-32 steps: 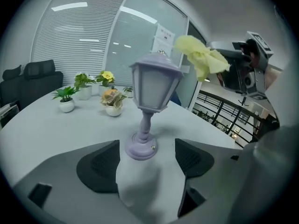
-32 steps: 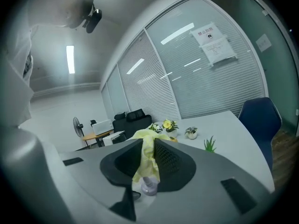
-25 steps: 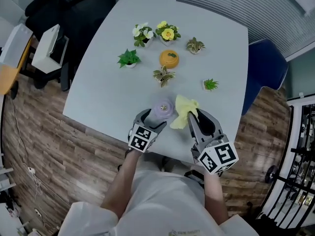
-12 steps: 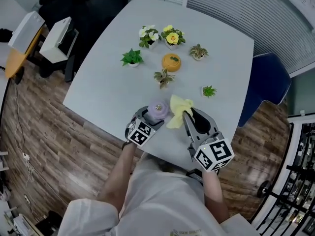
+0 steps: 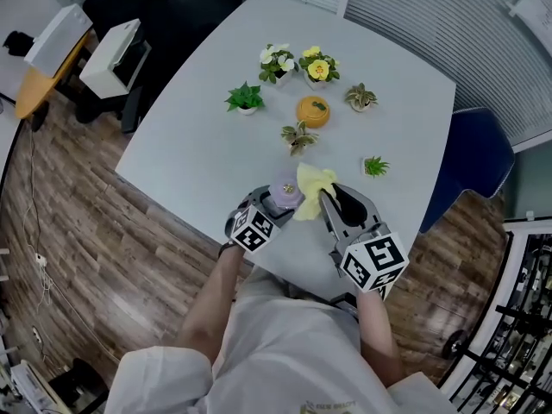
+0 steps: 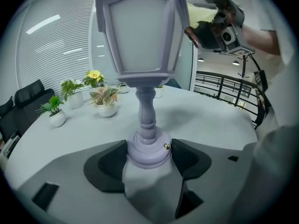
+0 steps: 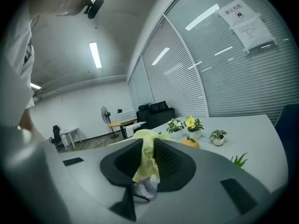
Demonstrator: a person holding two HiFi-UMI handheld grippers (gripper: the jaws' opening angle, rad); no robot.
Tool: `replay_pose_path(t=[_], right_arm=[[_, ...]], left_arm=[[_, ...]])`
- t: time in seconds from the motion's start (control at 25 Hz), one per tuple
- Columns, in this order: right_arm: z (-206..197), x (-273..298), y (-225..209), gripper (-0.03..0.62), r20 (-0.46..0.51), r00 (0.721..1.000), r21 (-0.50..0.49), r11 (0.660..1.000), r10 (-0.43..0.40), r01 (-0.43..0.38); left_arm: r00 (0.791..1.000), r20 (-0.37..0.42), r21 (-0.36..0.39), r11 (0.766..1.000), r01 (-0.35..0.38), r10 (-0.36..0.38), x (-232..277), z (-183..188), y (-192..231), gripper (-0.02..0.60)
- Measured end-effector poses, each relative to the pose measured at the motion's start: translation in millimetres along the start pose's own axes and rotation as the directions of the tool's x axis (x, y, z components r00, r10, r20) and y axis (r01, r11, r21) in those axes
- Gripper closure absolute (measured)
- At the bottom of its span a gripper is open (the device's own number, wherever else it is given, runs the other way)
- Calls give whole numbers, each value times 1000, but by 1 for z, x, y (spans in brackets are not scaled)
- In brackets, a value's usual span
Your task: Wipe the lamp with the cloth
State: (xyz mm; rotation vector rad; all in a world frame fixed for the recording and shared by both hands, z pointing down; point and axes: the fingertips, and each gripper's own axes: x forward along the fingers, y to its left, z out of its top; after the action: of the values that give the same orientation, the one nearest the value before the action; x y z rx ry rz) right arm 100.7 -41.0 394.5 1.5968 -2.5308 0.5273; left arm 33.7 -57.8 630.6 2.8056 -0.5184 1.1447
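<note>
Head view only: the table (image 5: pixel 190 136) seen from above, with the pale purple lamp (image 5: pixel 285 191) near its close edge. The yellow cloth (image 5: pixel 312 184) is at the lamp's right side, and small potted plants (image 5: pixel 246 98) stand well apart, farther back.
Left gripper view only: the lamp's full shape, a round foot, a slim turned stem and a lantern-shaped head rising above the jaws.
Right gripper view only: the cloth squeezed flat between that gripper's jaws, bunching out past their tips and hanging down behind them.
Left hand-held gripper (image 6: pixel 148 155): grasping the lamp by its foot. A dark pad (image 6: pixel 110 164) touches each side of it, and the jaws have just been closing on it.
Right hand-held gripper (image 7: pixel 148 146): clenched on the cloth.
Lamp and left hand-held gripper: the foot sits between the jaws, close to their tips, and the head is well above them.
Lamp and right hand-held gripper: in the left gripper view, this gripper is up at the right of the lamp's head. The cloth lies between the two, right at the head's upper right edge; whether it touches cannot be told.
</note>
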Motion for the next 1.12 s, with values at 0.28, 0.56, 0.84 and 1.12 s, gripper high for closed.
replay_pose_path(t=[0.28, 0.56, 0.84, 1.12], right_arm=[[-1, 21, 4, 510, -33, 999, -22, 999, 29, -30], [-14, 43, 4, 510, -90, 995, -57, 998, 36, -41], [-25, 49, 3, 511, -122, 992, -80, 996, 18, -28], [-29, 42, 6, 513, -131, 991, -91, 996, 8, -20]], left_arm=[[1000, 15, 22, 1000, -8, 8, -2, 4, -3, 272], [1000, 2, 13, 1000, 4, -4, 0, 2, 1, 272], [1000, 0, 9, 1000, 2, -2, -1, 2, 1, 272], [1000, 0, 7, 1000, 3, -3, 0, 2, 1, 273]])
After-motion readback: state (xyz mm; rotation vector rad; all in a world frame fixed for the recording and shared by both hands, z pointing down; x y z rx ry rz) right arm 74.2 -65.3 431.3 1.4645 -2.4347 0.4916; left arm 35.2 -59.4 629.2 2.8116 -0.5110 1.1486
